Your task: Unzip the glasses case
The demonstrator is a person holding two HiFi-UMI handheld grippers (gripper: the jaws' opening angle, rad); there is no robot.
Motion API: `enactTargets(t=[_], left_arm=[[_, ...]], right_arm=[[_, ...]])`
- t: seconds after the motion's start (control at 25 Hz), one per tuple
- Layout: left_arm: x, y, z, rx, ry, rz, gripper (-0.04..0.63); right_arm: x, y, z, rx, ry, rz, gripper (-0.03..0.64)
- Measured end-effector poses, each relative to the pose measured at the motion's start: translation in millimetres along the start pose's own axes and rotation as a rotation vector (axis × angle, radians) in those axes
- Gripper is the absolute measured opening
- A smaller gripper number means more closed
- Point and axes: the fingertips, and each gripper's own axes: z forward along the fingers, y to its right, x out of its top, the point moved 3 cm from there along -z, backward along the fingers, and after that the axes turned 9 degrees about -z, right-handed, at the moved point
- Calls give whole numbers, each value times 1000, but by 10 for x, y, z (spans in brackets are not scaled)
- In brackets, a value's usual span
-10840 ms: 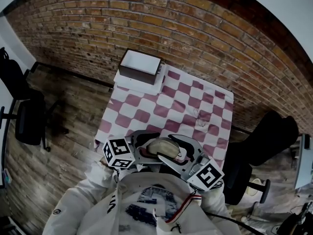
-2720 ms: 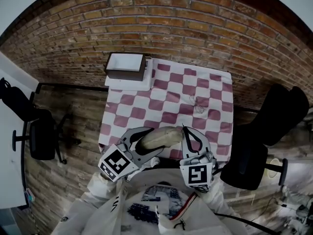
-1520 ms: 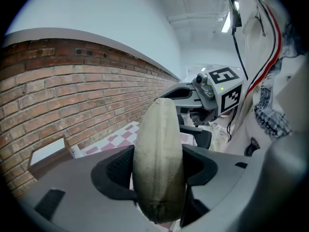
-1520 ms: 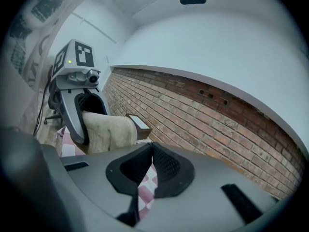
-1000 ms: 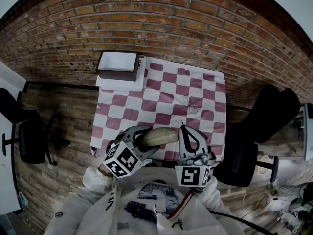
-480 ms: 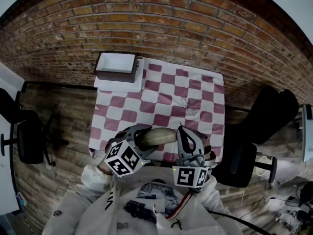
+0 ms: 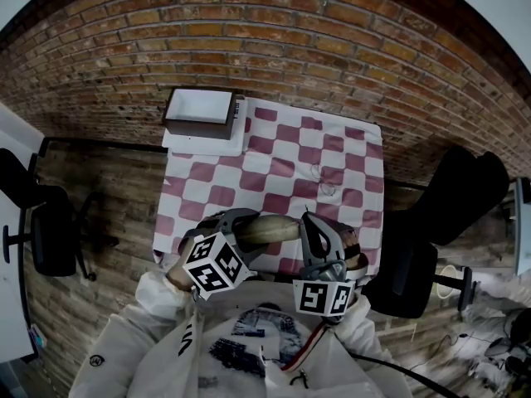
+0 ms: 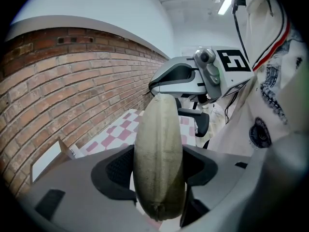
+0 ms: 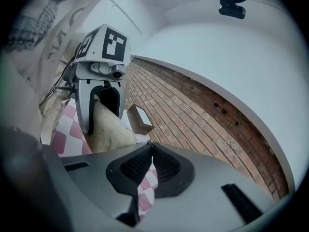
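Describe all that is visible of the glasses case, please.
The glasses case is oblong, olive-beige and cloth-like, with a seam line along its narrow edge. It appears closed and is held in the air, roughly level, over the near edge of the checked tablecloth. The left gripper clamps one end. The shut right gripper meets the other, but no zip pull can be made out.

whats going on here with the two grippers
A person holds a gripper in each hand above the near edge of a checked tablecloth. The left gripper is clamped on a beige glasses case, held off the cloth. The right gripper, jaws together, sits at the case's other end; whether it pinches the zipper pull is too small to tell.
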Motion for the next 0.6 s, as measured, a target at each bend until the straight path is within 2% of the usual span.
enactTargets(t=[0.36, 0.6], left_arm=[[3, -43, 79, 11, -108, 72, 276], [-7, -27, 196, 29, -185, 87, 276]], right_arm=[[-43, -27, 21, 15, -19, -58, 17], [-69, -87, 46, 28, -41, -130, 17]])
